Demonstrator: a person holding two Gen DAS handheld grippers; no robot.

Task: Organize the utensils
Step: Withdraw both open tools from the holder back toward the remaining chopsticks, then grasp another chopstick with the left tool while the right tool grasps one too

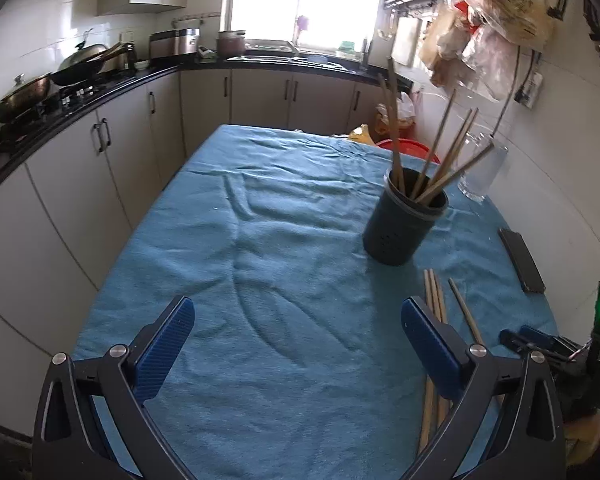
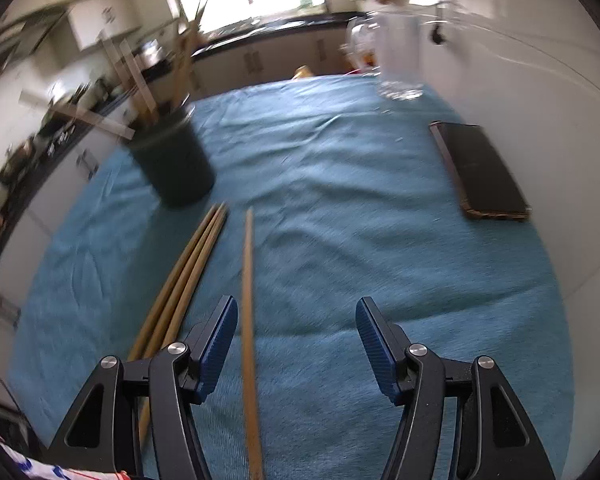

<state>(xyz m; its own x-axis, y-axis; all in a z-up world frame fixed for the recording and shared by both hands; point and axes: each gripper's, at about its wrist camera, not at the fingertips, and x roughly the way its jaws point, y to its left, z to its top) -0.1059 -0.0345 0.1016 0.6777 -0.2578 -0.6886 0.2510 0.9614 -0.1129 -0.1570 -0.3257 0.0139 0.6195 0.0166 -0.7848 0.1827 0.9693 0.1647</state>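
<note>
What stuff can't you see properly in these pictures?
- Bundle of chopsticks: left wrist view, near ends hidden behind the left gripper.
- Single chopstick: right wrist view, near end cut off by the bottom edge.
- Holder and its contents: right wrist view, smeared by blur, cannot be counted.
- Glass jug: right wrist view, blurred, contents unclear.

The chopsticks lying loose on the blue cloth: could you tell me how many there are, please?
4: three chopsticks bunched side by side, and a single chopstick apart beside them, running between the right gripper's open jaws.
</note>
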